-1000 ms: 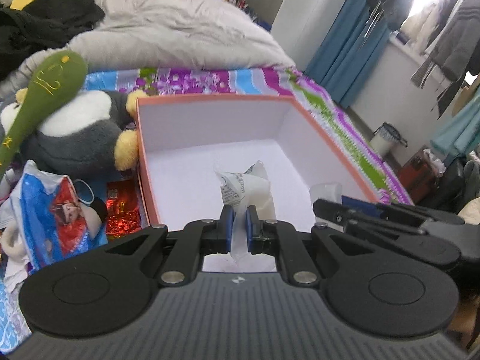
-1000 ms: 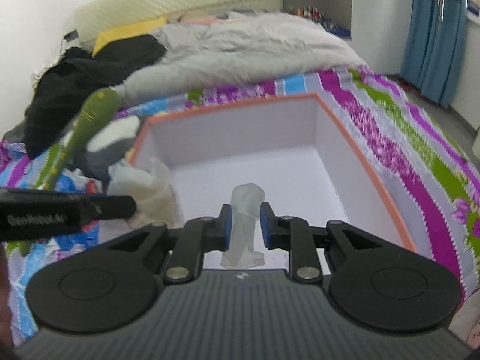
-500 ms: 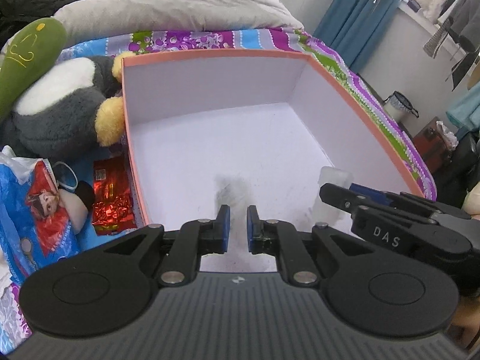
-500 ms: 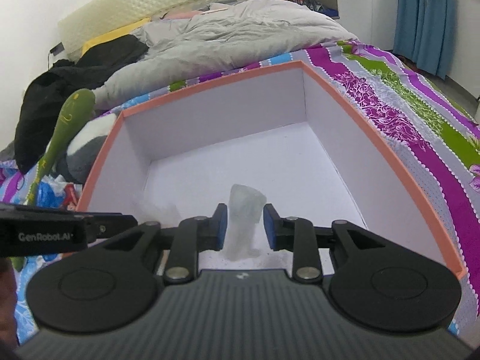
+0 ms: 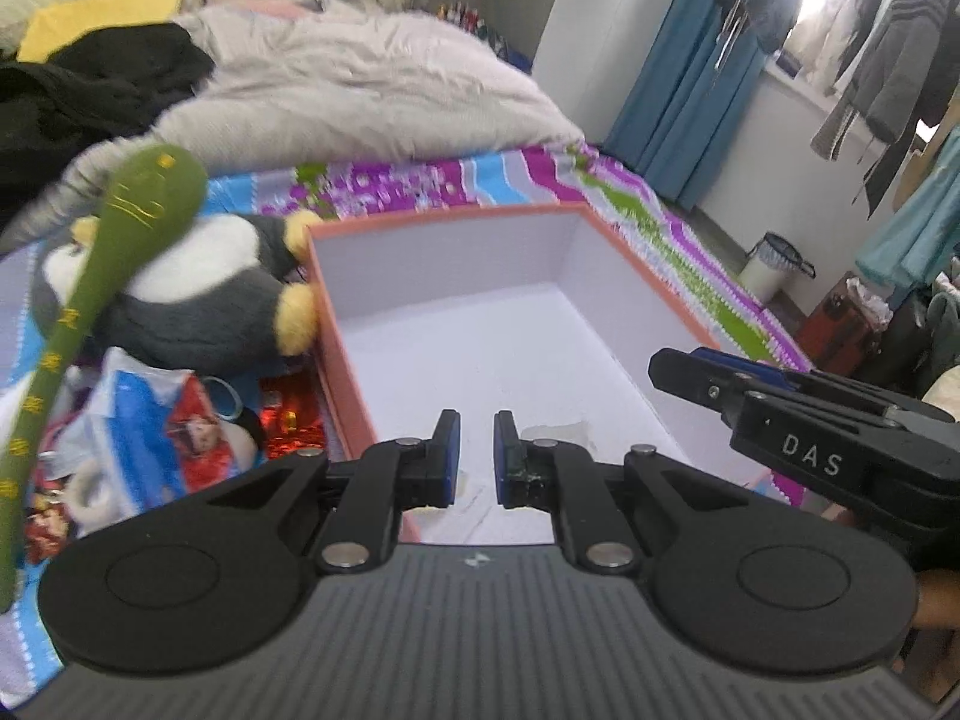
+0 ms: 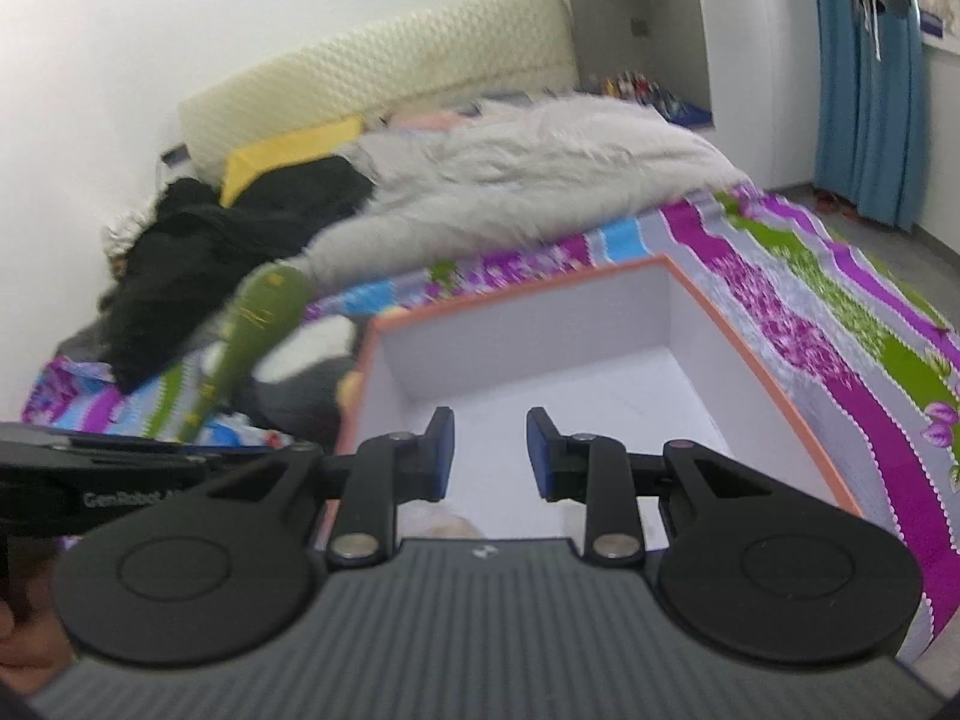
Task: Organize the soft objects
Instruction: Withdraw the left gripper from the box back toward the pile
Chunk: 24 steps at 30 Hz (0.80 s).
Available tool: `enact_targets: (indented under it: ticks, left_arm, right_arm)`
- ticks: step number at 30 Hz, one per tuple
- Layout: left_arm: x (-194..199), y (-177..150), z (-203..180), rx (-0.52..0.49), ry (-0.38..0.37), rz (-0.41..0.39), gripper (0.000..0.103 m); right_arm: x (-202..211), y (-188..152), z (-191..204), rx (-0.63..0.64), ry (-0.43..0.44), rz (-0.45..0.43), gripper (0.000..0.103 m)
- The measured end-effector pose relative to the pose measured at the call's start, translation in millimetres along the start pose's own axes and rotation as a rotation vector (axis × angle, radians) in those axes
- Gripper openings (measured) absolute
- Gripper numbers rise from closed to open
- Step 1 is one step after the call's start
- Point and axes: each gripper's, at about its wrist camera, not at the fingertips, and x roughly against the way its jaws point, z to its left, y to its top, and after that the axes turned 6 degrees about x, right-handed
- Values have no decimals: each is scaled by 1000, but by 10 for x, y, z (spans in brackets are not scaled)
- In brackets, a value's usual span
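An orange-rimmed white box lies open on the patterned bedspread. My left gripper hovers over the box's near edge, shut to a narrow slit with nothing in it. My right gripper is open over the same edge with nothing between its pads. It shows side-on as the right gripper in the left wrist view. Crumpled clear plastic lies on the box floor just past my left fingertips. A pale soft lump shows under the right gripper. A plush penguin and a green plush club lie left of the box.
A blue and white printed bag and a red foil packet lie by the box's left wall. A grey duvet, black clothes and a yellow pillow fill the far bed. Blue curtains and a bin stand right.
Both grippers have let go of the pale plastic pieces, which now lie in the box. The right jaws have widened. Both hands dipped into the box and then drew up and back.
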Motion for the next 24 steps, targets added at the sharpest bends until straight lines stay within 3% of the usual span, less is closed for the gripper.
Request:
enact_targets:
  ticks: [9,17,24]
  left_arm:
    - [853,-308,265,-10,40,-73,12]
    - [1446,-626,636,64,89,-158,12]
    - [1750,-911,877,90,158,-182,12]
  right_arm:
    - [524,5,531,46,56,-77,31]
    - [707,-195,929,65,138,-72,31]
    - [840,-387,1210,82,172,-66,31]
